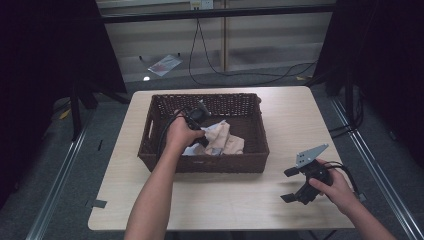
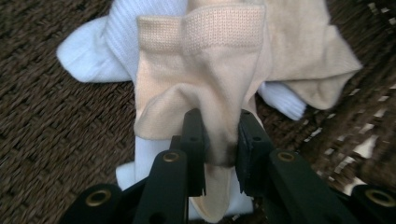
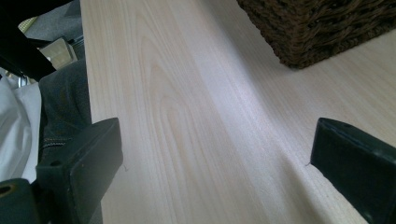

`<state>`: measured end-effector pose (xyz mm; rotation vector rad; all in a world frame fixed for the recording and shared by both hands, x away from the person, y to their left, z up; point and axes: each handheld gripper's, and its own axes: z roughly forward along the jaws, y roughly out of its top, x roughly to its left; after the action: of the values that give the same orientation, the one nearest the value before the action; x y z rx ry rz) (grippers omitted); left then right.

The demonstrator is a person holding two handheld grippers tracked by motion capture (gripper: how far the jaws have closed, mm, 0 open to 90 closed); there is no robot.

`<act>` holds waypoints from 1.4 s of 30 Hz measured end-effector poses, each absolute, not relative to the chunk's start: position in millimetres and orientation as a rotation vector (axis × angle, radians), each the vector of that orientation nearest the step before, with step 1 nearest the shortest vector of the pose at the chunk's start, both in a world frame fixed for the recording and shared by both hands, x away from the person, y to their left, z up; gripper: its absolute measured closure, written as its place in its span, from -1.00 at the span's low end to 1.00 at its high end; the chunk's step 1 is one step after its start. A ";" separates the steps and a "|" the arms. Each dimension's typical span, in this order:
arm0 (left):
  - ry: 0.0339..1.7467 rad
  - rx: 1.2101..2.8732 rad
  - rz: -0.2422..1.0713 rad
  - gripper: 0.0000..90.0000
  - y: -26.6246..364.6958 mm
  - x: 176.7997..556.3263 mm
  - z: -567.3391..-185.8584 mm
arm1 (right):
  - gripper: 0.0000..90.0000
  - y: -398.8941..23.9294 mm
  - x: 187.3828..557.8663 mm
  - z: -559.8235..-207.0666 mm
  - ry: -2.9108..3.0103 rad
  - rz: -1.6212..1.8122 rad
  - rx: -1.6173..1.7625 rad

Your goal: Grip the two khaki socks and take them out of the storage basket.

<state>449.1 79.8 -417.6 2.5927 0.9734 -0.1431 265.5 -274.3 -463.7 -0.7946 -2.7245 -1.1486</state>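
Note:
A dark woven basket [image 1: 250, 165] stands on the light wood table [image 1: 295, 115] and holds a pile of socks [image 1: 227, 142]. My left gripper [image 1: 200, 127] reaches down into the basket. In the left gripper view its jaws are shut on a beige sock [image 2: 205, 74], pinching a fold of it above white socks [image 2: 93, 58] and the basket floor [image 2: 51, 140]. My right gripper [image 1: 291, 184] rests low over the table at the front right, open, with nothing between its jaws. In the right gripper view its two pads [image 3: 84, 163] stand wide apart over bare wood [image 3: 196, 102].
The basket's corner [image 3: 317, 28] lies ahead of the right gripper. The table's near edge and the person's lap [image 3: 60, 98] are at the left of that view. Cables [image 1: 240, 72] trail over the floor behind the table.

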 end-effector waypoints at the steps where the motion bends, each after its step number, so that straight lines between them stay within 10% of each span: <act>1: 0.981 2.582 -0.150 0.52 81.1 448.4 -415.4 | -0.96 -273.9 265.6 -463.8 -2.724 -1.146 -0.795; 42: 0.940 2.526 -0.233 0.77 104.5 420.5 -338.0 | -0.96 -273.0 265.3 -464.0 -2.727 -1.145 -0.796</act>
<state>420.5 104.5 -338.0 2.5264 0.9405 -0.2328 265.3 -273.0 -464.0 -0.7958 -2.7275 -1.1452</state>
